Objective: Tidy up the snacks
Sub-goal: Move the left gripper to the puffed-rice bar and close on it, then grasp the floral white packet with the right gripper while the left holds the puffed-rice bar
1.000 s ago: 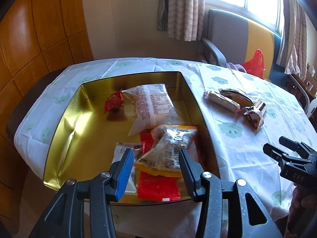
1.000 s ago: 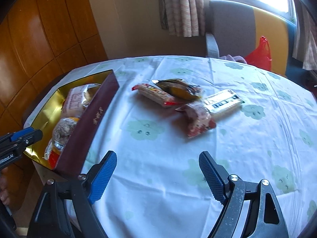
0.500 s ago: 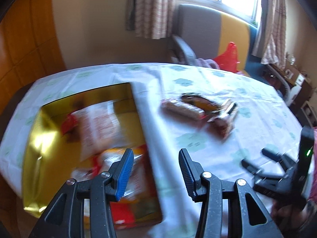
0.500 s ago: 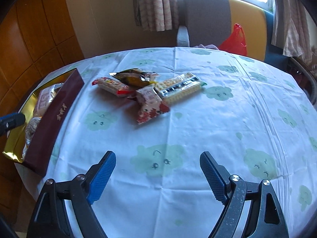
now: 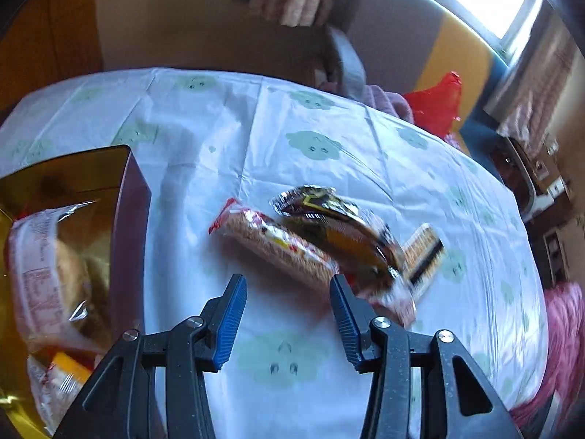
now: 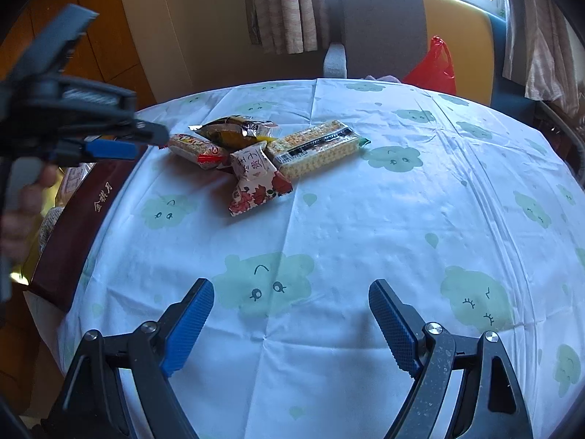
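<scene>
Several snack packs lie in a pile on the white tablecloth: a red-ended biscuit pack (image 5: 272, 247) (image 6: 193, 146), a dark yellow-and-black bag (image 5: 340, 230) (image 6: 234, 130), a floral white pack (image 6: 256, 181) and a long cracker pack (image 6: 316, 148) (image 5: 424, 256). My left gripper (image 5: 287, 289) (image 6: 146, 141) is open and empty, just short of the biscuit pack. My right gripper (image 6: 290, 300) is open and empty, low over the near tablecloth. The gold-lined box (image 5: 131, 219) (image 6: 78, 219) at the left holds several packs, among them a clear bag (image 5: 36, 270).
A grey and yellow armchair (image 6: 402, 25) with a red plastic bag (image 6: 435, 67) stands behind the table. Curtains (image 6: 285, 7) hang at the window. Wood panelling (image 6: 106, 55) is at the left. The table's edge curves close to me.
My left gripper has swung right from above the box to the snack pile on the cloth. My right gripper has drifted right and back; the pile now sits farther left in its view.
</scene>
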Demonstrator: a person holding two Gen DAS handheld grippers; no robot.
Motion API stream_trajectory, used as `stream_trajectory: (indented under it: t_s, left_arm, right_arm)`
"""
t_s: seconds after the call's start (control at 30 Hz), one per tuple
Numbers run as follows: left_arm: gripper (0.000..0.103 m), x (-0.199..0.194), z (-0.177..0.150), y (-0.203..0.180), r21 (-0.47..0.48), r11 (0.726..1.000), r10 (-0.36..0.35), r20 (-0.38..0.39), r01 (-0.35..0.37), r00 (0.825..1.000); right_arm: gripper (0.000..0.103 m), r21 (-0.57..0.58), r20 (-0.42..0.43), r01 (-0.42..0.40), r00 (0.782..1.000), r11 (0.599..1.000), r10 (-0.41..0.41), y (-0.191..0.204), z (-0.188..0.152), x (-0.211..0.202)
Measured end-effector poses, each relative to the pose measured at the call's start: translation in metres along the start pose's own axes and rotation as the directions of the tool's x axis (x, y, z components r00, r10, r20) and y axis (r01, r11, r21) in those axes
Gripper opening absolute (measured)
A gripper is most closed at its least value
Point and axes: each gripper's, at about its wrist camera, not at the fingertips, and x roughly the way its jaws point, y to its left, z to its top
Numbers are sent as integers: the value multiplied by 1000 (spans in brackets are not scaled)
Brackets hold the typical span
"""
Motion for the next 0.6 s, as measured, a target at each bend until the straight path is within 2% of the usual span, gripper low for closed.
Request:
stream_trajectory:
  t_s: [0.17, 0.33, 0.37, 0.4, 0.47, 0.6]
  left_arm:
    - [48, 26, 21, 3, -47, 998, 52, -13, -52, 999]
    - [49, 47, 29, 0, -24, 996, 87, -28, -88, 996]
    - [47, 49, 26, -1, -9, 996, 86, -28, -86, 996]
    - [38, 49, 22, -2, 5, 997, 78, -27, -78, 997]
    - [28, 46, 10, -8, 74, 992, 99, -12, -98, 995]
    - [28, 30, -22, -10, 159, 985, 63, -5, -61, 998]
  right_arm:
    - [92, -10, 8, -24, 1000, 1000, 24, -2, -3, 3]
    - [97, -27, 26, -36, 999, 999, 36, 0, -6, 5]
    - [98, -34, 29, -36, 999, 999, 37, 0, -7, 6]
    - [99, -42, 33, -32, 999, 999, 34, 2, -7, 7]
    - [99, -50, 40, -31, 999, 998, 33, 2, -9, 6]
    - [99, -54, 51, -36, 998, 998, 38, 2, -11, 6]
